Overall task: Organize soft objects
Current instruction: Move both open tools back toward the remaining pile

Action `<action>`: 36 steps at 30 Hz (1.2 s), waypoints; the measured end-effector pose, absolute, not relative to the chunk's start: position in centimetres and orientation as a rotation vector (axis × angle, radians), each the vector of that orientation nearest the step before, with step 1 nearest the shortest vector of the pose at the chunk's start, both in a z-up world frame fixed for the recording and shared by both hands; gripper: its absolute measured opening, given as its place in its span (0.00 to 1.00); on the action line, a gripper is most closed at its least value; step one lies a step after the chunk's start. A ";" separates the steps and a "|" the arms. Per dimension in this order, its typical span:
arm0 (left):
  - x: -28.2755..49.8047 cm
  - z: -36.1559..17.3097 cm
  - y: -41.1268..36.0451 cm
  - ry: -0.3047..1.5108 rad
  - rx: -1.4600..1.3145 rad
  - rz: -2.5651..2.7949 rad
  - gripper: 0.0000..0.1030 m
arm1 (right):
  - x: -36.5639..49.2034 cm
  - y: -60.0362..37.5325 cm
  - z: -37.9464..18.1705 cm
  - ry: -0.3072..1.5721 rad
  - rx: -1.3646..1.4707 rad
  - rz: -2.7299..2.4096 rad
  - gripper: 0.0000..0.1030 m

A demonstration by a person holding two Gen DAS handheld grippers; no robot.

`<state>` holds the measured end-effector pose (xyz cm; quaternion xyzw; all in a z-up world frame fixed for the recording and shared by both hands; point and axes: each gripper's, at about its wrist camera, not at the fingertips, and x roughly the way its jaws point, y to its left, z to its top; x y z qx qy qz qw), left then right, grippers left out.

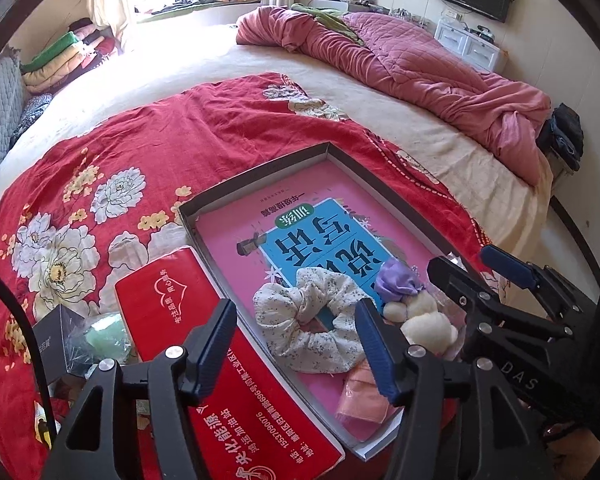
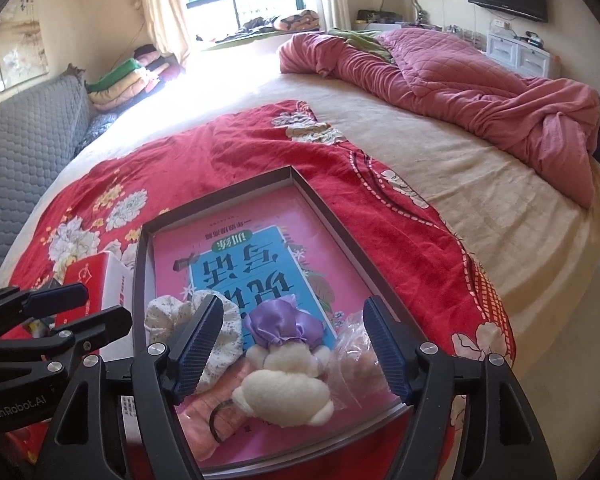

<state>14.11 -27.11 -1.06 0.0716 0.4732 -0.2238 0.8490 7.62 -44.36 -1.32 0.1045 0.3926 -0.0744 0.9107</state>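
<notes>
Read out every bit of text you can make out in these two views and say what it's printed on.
"GenRobot.AI": left gripper body, in the right wrist view.
"DAS": right gripper body, letters beyond it hidden.
"15537099076": red tissue pack, upside down.
Book cover in the box: large Chinese title, upside down, not reliably readable.
Small grey box: blurred.

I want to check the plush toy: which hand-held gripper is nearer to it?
Right. The right hand-held gripper hangs open directly over the plush toy; the left hand-held gripper hangs open beside it, over the scrunchie.
</notes>
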 end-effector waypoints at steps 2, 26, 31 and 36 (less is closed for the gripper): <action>14.2 -0.7 -27.0 0.992 0.139 -0.474 0.63 | 7.4 -44.5 -1.0 0.800 0.227 -0.158 0.72; 13.4 7.2 -19.9 0.836 -0.061 -0.452 0.76 | 4.9 -44.6 3.7 0.670 0.229 -0.164 0.73; 12.2 7.6 -16.9 0.796 -0.064 -0.391 0.76 | 4.4 -43.3 5.1 0.636 0.196 -0.155 0.73; 11.5 6.9 -15.3 0.802 -0.059 -0.353 0.76 | 4.3 -41.6 6.2 0.619 0.160 -0.148 0.74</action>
